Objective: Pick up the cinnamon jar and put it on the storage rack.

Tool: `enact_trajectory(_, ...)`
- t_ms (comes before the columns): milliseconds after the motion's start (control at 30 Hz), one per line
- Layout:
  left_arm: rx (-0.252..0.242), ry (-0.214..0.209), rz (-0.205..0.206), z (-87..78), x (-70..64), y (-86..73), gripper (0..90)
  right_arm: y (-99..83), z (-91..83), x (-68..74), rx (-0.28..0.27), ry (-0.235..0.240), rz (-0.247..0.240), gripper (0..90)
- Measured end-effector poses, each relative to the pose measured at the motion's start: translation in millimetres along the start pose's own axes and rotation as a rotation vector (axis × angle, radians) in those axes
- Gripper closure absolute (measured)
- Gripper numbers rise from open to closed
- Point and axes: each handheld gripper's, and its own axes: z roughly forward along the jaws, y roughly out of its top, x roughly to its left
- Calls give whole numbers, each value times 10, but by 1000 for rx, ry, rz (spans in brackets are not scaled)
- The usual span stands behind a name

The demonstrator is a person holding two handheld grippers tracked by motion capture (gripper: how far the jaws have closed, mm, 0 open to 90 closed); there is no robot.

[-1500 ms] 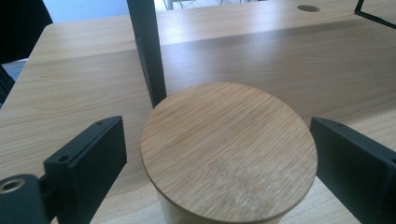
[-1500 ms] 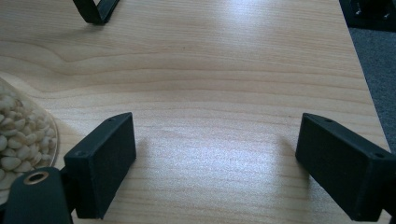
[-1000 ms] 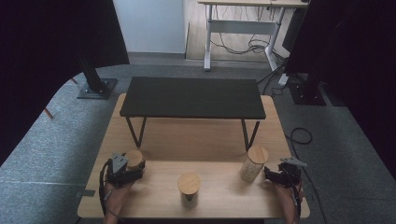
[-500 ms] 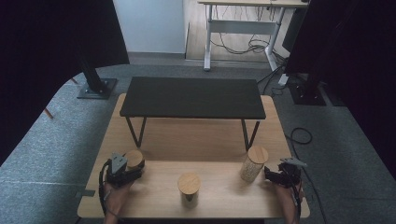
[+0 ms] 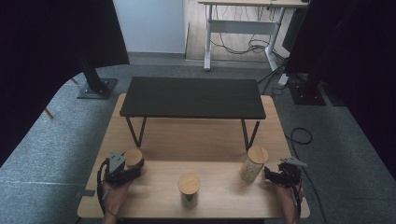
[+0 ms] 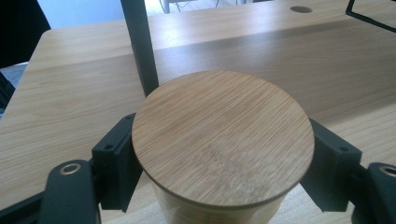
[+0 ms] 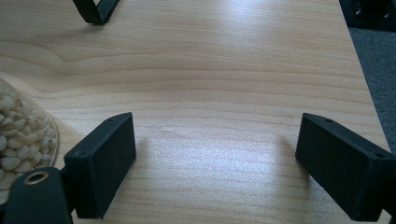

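Three lidded jars on wooden table (image 5: 205, 135). Left jar (image 6: 219, 154), round bamboo lid, pale grain, at near left edge beside black stand (image 5: 191, 97); clasped at both sides by left gripper (image 5: 125, 169). Middle jar (image 5: 188, 189). Right jar (image 5: 253, 163), nut-filled. Right gripper (image 7: 215, 163) spread wide, empty.

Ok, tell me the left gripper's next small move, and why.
Probably close and lift. The left gripper has its jaws on either side of the bamboo-lidded jar, which stands on the wooden table; whether the jaws already touch the jar is unclear.
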Motion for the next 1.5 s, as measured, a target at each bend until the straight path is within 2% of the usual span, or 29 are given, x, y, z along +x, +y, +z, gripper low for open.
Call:
enact_trajectory(567, -3, 3, 12, -60, -16, 175, 245, 0, 0, 1, 0, -1, 0, 120)
enact_trajectory(1500, -19, -31, 32, -126, -83, 477, 246, 0, 0, 1, 0, 0, 0, 120)
